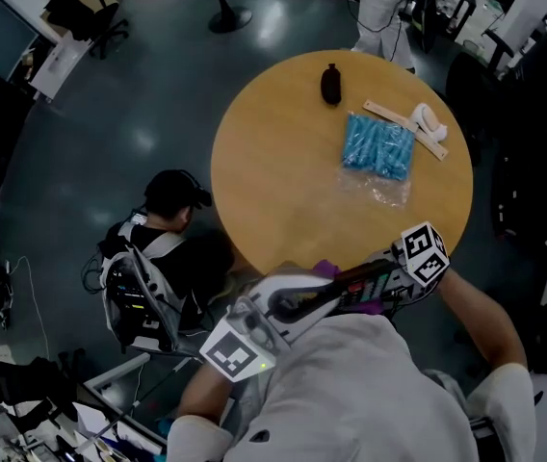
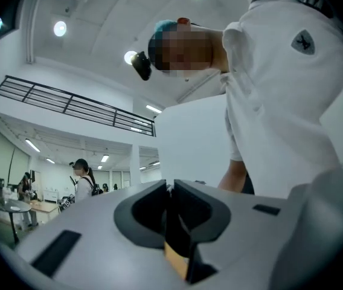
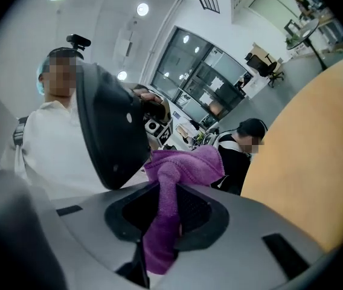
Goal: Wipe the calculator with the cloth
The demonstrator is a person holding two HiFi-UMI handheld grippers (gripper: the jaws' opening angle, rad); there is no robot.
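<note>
1. Your left gripper (image 2: 169,189) has its fingers nearly together. They pinch a thin dark edge, with a tan patch low in the gap, that belongs to the calculator (image 3: 108,132).
2. In the right gripper view the calculator rises just past your right fingertips, to their left. A dark, rounded face is turned towards them.
3. Your right gripper (image 3: 171,189) has its fingers narrow and clamped on the purple cloth (image 3: 186,165). One strip runs down through the gap, and a bunched fold spills out over the tips.
4. That fold sits just beside the calculator's lower edge. Whether the two touch, I can't tell.
5. In the head view you hold both grippers close to your chest with their tips turned towards each other. They are at the near rim of the round wooden table (image 1: 283,181).
6. Well beyond both sets of fingers, on the far part of the table, lie a blue packet (image 1: 379,147) and a small black object (image 1: 331,85).
</note>
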